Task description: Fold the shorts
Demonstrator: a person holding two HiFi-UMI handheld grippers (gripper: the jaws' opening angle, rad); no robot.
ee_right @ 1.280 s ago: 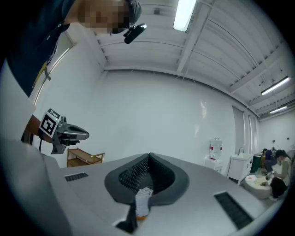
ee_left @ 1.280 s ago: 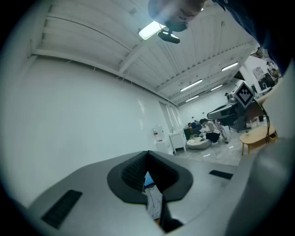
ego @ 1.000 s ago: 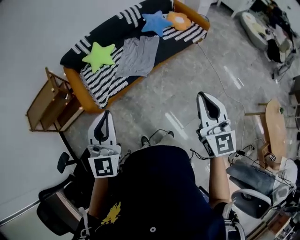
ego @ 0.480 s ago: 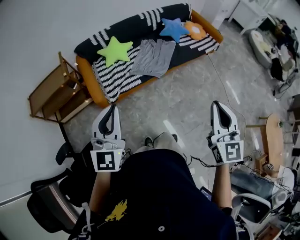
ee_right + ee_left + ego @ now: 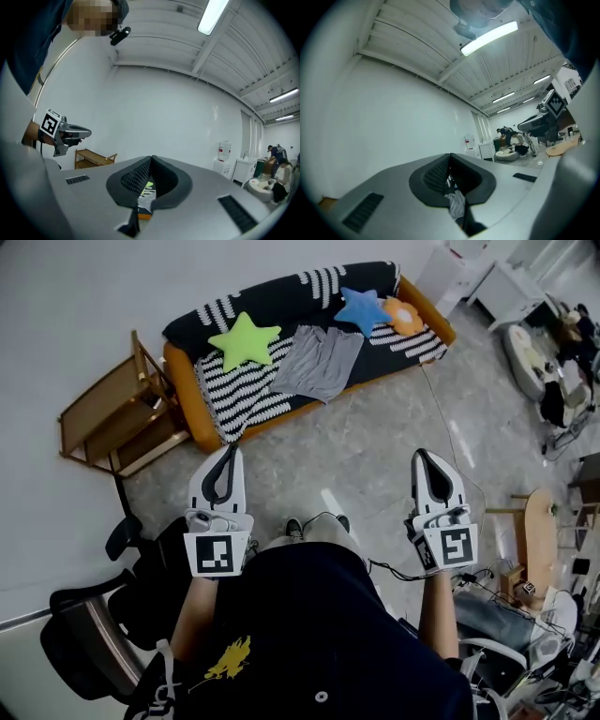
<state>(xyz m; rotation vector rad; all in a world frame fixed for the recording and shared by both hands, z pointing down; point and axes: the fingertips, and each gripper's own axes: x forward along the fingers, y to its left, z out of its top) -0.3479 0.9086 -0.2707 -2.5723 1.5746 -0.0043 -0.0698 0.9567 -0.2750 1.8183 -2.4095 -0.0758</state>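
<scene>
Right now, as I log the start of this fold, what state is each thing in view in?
shorts: spread flat on the sofa, not yet folded
left gripper: shut, empty, over the floor short of the sofa
right gripper: shut, empty, over the floor
sofa: covered by a striped blanket
green star cushion: lying flat beside the shorts
blue star cushion: lying flat
orange cushion: lying at the sofa's end

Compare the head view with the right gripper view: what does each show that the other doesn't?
Only the head view: the grey shorts lying on the striped sofa, with the blue star cushion beside them. Only the right gripper view: the ceiling light and people at the far right. Both: the wooden shelf, the left gripper and the right gripper, each shut and empty.
</scene>
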